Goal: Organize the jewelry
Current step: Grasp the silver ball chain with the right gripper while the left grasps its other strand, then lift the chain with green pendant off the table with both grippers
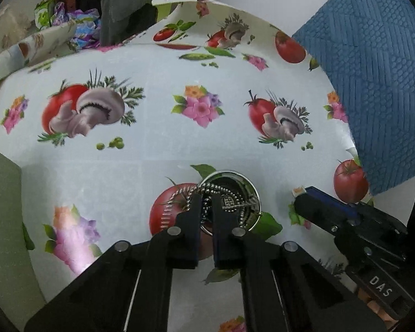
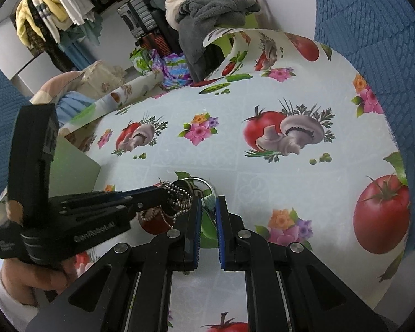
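A small round metal dish (image 1: 251,185) sits on the patterned tablecloth; it also shows in the right wrist view (image 2: 204,182). A silver ball-chain necklace (image 1: 229,207) lies coiled in it, with a loop draped over the rim to the left (image 1: 179,193). My left gripper (image 1: 207,197) is over the dish, its jaws nearly closed around chain strands. It appears from the left in the right wrist view (image 2: 163,193), with chain (image 2: 179,188) at its tips. My right gripper (image 2: 208,200) is just right of the dish, jaws narrowly apart around the dish's rim. It shows at the right in the left wrist view (image 1: 304,197).
The tablecloth (image 1: 152,138) has tomato, mushroom and flower prints. A blue quilted cushion (image 1: 373,69) borders the table on the right. A green panel (image 1: 2,207) stands at the left edge. Grey clothes (image 2: 207,13) and bags are piled beyond the far edge.
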A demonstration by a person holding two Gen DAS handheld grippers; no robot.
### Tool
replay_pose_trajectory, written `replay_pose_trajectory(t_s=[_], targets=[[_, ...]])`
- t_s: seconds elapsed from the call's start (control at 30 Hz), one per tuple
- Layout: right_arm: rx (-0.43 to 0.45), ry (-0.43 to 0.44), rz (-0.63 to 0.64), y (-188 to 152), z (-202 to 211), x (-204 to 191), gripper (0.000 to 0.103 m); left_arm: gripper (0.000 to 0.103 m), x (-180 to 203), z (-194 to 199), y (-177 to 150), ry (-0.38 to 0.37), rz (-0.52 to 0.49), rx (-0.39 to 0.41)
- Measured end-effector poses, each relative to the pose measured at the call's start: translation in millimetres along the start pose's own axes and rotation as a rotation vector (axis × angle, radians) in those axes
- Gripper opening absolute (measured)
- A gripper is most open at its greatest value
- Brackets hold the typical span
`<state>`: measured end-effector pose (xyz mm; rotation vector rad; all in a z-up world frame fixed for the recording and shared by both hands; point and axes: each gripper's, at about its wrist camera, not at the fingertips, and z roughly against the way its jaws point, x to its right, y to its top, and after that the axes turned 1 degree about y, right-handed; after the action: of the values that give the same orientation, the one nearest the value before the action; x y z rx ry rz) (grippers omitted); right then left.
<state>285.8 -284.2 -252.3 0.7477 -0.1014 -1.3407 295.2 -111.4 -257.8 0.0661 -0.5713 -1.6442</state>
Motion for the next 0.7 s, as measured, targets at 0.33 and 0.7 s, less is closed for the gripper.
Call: replay_pose_trajectory(t_s=[0.33,0.7], targets=[[0.037,-0.034,0.033,2.1,11.2,-9.4,0.005,0.002,8.6,48.2,5.6,-0.034,0.013,0.067],[-0.022,-0.1,-0.044,-2.6,-6.3,18.4,0.04,0.002,-0.7,103.5,6.2,-0.028,0.045,0.158]])
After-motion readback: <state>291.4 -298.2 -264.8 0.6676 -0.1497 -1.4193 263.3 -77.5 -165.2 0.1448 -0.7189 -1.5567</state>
